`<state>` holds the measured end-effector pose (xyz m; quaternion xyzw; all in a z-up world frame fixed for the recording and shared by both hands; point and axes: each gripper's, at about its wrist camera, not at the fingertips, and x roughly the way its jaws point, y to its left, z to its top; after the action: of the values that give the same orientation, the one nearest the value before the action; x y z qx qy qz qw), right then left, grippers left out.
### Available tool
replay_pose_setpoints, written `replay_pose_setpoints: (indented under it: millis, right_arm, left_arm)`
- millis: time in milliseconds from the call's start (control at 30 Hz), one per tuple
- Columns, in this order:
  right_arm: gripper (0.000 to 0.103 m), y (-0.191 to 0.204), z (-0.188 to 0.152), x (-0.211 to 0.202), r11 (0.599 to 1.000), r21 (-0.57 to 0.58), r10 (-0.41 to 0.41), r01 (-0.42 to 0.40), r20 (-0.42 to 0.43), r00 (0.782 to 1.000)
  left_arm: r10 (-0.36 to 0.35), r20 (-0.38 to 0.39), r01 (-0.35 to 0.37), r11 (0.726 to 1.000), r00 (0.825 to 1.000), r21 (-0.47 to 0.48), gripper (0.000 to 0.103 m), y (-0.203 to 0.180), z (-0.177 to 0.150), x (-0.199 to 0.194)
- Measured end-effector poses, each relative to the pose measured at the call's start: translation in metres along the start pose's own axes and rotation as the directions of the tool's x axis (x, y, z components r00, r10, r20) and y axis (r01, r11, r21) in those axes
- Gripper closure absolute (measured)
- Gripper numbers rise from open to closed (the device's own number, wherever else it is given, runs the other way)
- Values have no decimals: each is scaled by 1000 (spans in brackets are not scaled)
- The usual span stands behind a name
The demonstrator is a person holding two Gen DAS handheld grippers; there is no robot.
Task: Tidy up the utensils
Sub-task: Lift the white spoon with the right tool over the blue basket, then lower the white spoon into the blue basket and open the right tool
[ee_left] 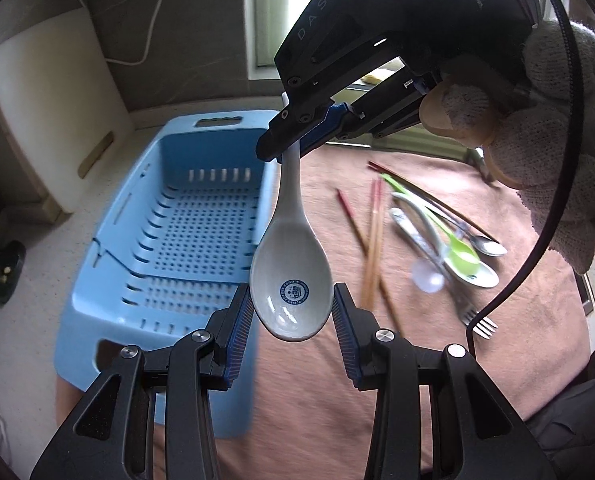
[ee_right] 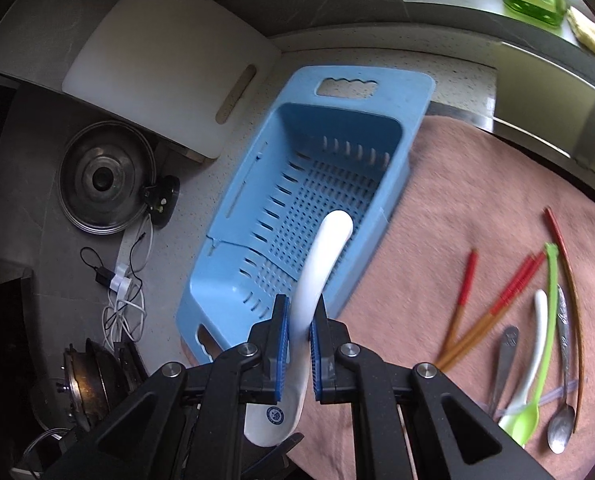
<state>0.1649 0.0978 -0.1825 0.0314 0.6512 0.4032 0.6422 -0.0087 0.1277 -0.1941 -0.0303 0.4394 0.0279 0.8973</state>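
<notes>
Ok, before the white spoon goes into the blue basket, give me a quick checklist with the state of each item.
1. Right gripper clamped on white spoon handle: ok.
2. Left gripper pads against the spoon bowl: ok.
3. Blue basket free of utensils: ok.
4. Spoon lifted off the brown cloth: ok.
5. Spoon over the basket opening: cannot tell.
6. Other utensils cleared from the cloth: not ok, chopsticks remain.

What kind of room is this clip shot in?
Most likely a home kitchen counter: a white cutting board against the wall, a pot lid, and a blue drain basket beside loose utensils.
</notes>
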Motion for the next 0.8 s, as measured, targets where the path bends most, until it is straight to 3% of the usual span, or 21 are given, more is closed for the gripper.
replay_pose_setpoints:
  millis: [467, 800]
  right_arm:
    - [94, 20, 49, 47, 1000, -6, -30, 30, -18, 999]
    - [94, 5, 56, 87, 999, 26, -35, 37, -75, 997]
  left_arm:
    - [1, -48, -3, 1000, 999, -23, 64, 56, 19, 36]
    - [-21, -159, 17, 999, 987, -31, 64, 70, 15, 65]
